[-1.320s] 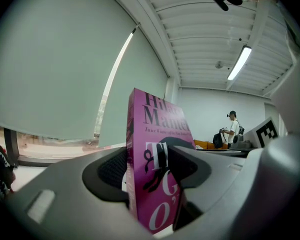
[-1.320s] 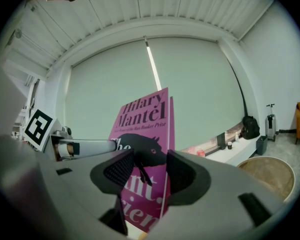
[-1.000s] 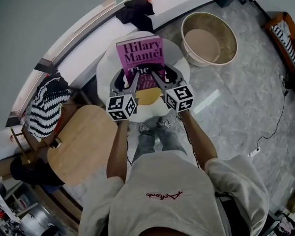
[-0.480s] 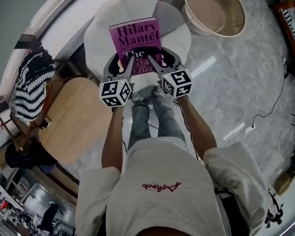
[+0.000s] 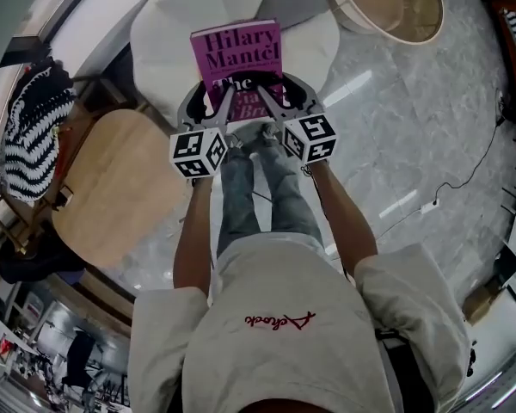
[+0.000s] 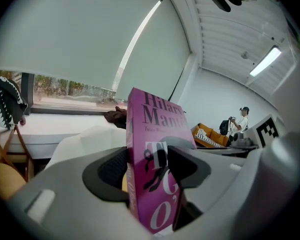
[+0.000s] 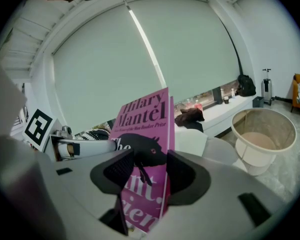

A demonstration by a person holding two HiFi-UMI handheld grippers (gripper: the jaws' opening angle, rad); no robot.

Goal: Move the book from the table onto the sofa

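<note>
One white beanbag sofa [image 5: 168,24] behind the magenta book [image 5: 237,52] in the head view, round wooden table [image 5: 112,188] left of the book, the book held in the air, cover reading "Hilary Mantel" and "Man Booker Prize", left gripper [image 6: 149,164] and right gripper [image 7: 151,170] each clamped on its lower edge.

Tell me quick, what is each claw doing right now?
Left claw: shut on the pink book, near its lower left edge.
Right claw: shut on the same book, lower right edge.

Lounge-like studio room, polished marble floor [image 5: 396,144], white sofa [image 5: 163,50], round wooden table [image 5: 112,188], wide roller blind [image 6: 80,34], ceiling strip light [image 6: 266,60]
</note>
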